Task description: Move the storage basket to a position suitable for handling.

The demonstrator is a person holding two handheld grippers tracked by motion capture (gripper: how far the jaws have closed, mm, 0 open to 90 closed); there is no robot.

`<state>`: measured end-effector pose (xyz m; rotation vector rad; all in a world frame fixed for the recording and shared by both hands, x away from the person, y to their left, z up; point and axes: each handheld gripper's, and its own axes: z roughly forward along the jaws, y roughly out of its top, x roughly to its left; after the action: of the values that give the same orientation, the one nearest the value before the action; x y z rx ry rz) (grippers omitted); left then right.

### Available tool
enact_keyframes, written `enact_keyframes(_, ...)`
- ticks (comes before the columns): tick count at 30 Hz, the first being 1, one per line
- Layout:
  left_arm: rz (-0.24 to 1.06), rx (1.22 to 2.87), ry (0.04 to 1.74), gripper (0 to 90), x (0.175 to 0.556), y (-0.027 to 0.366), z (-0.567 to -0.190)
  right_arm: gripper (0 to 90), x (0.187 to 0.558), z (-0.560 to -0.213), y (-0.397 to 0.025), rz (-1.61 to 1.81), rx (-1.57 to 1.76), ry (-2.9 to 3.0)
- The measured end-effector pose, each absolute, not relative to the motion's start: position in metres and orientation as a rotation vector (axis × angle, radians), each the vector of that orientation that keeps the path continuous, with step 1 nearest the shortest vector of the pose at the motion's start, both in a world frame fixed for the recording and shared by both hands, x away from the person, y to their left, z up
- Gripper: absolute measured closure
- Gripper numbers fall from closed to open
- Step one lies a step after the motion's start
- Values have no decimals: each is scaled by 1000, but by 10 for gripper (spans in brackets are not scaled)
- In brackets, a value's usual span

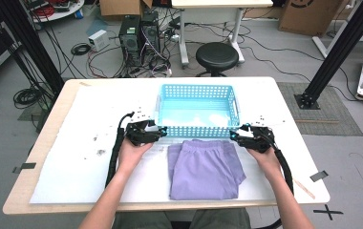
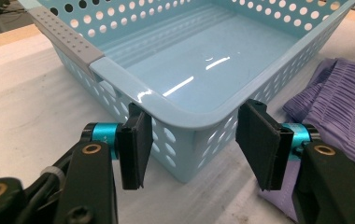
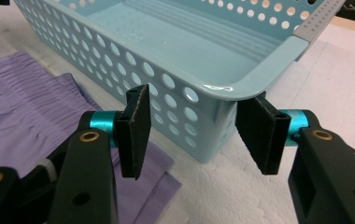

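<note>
The left gripper (image 2: 189, 144) stands spread, jaws straddling the near left corner of the light-blue perforated plastic basket (image 2: 175, 109); the right gripper (image 3: 189, 135) is likewise spread astride the near right corner. Whether any pad touches plastic is hard to tell. The basket's long axis runs side to side, with the folded lilac cloth garment (image 1: 203, 167) just beside its near wall.

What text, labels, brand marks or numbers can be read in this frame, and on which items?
None is readable.
Blue basket: no print or label visible.
Purple folded garment: no tag or print visible.
Cardboard box on the floor: a dark round mark, too blurred to read.
Black cross taped on the floor: a sign, not text.
</note>
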<state>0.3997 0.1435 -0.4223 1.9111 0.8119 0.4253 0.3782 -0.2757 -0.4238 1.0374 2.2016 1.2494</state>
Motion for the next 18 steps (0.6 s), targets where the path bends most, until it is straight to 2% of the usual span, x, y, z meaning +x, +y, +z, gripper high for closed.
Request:
enact_keyframes(1,418,1906,812,459,400,144,-423,464,378,-424,-276,1248,1036,2201)
enact_keyframes(4,375,1914,828,374,401,143,-426,438,379,-424,-275,1257,1043,2203)
enact_keyframes(7,386,1924,834,326,401,142,-427,376,379,-425,-275,1229,1057,2203)
enact_keyframes(9,383,1916,837,314,401,143,-427,350,379,-425,-275,1216,1066,2204)
enact_keyframes(10,387,1894,846,307,401,147,-425,306,377,-425,-280,1209,1098,2197)
enact_keyframes(15,408,1855,870,283,399,159,-420,269,367,-419,-297,1311,1138,2112)
enact_keyframes(18,416,1852,876,276,397,163,-419,209,366,-414,-304,1346,1156,2064)
